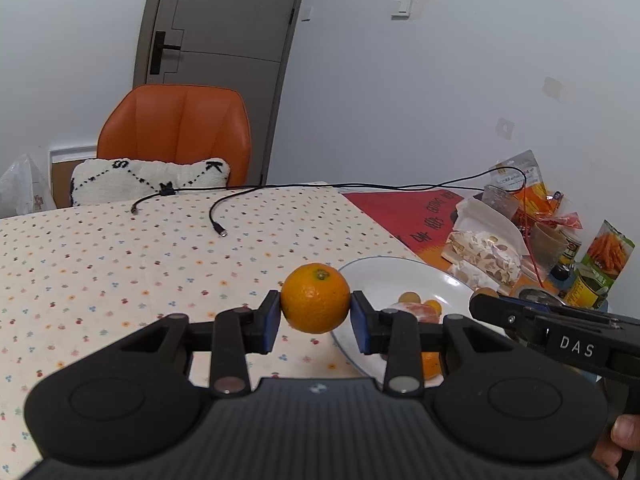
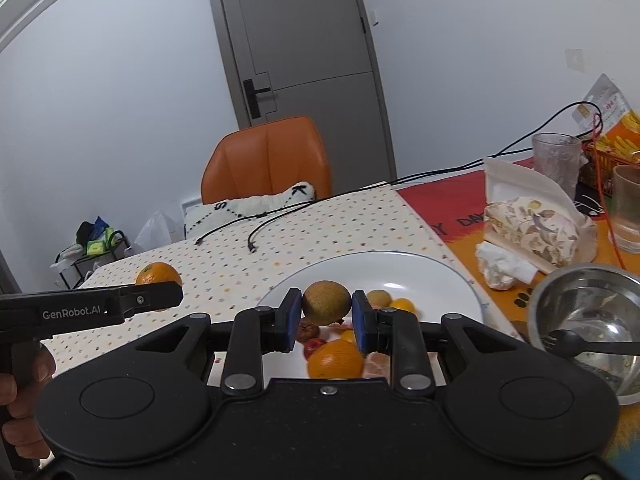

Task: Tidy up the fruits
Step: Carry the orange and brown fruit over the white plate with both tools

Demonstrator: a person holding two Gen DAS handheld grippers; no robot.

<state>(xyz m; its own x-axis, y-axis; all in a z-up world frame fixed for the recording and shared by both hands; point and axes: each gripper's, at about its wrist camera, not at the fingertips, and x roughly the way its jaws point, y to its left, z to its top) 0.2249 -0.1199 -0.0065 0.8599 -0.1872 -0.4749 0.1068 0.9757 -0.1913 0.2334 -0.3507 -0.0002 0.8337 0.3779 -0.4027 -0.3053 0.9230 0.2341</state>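
A bench (image 1: 100, 248) under a flower-dotted cream cloth stands before a grey door (image 1: 224, 20) and an orange chair (image 1: 176, 132). The left gripper (image 1: 315, 312) has its blue-padded fingers (image 1: 272, 320) closed on a round orange mandarin (image 1: 315, 298), held above the cloth just left of the white round plate (image 1: 400, 276). The right gripper (image 2: 326, 314) clamps a brownish-green round fruit (image 2: 326, 302) over that plate. Only the right view shows the steel bowl (image 2: 580, 304) at the bench's right edge.
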